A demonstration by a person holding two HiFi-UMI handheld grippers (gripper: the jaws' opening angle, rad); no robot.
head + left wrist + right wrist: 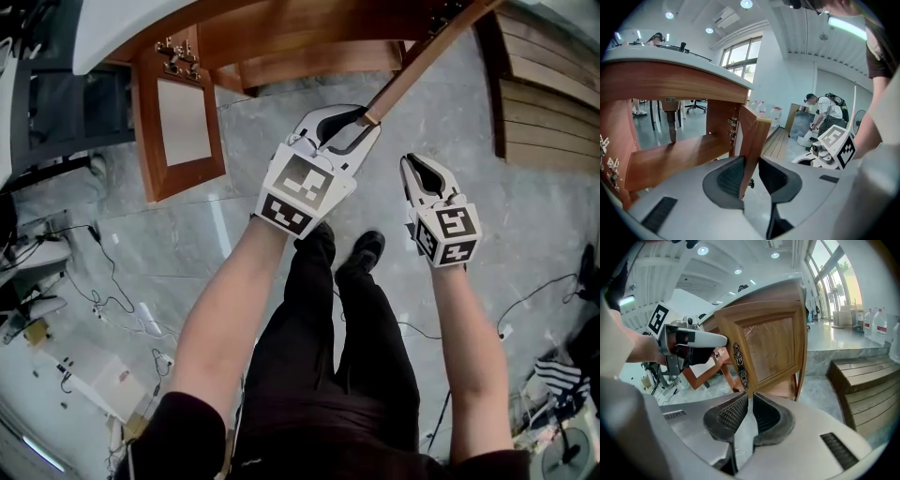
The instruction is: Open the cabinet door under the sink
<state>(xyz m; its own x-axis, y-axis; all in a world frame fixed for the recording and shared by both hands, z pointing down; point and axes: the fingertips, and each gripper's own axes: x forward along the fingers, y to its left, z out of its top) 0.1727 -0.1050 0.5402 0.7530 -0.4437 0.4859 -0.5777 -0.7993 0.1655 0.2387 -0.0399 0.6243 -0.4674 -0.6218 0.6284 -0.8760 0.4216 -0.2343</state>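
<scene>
— Tools, left to right: what have they got?

— Out at nine o'clock a left door [187, 175] hangs wide open, with nothing on it. Next, the left tool [366, 122] straddles the free edge of the door [431, 58]. The wood leans on one pad and a sliver of gap shows at the other, so I'd call it hooked, not clamped.

— Where does that door stand?

— Swung well out of the cabinet [309, 28]. From above it shows edge-on, running from the left tool toward one o'clock.

— And over at three o'clock?

— That's the right tool [412, 164]. It hangs free, jaws nearly together with nothing between them. The door's face and its handle [739, 364] sit ahead of it at twelve.

— How will the door handle?

— It's stiff framed wood, probably with some weight, though the hinges should carry that. I'd expect it to swing on a light sideways pull. The varnish looks slick, so a loose hook could slide off.

— Best hold?

— The free edge by the handle, farthest from the hinges. Keep off the inset panel, which looks thinner.
</scene>
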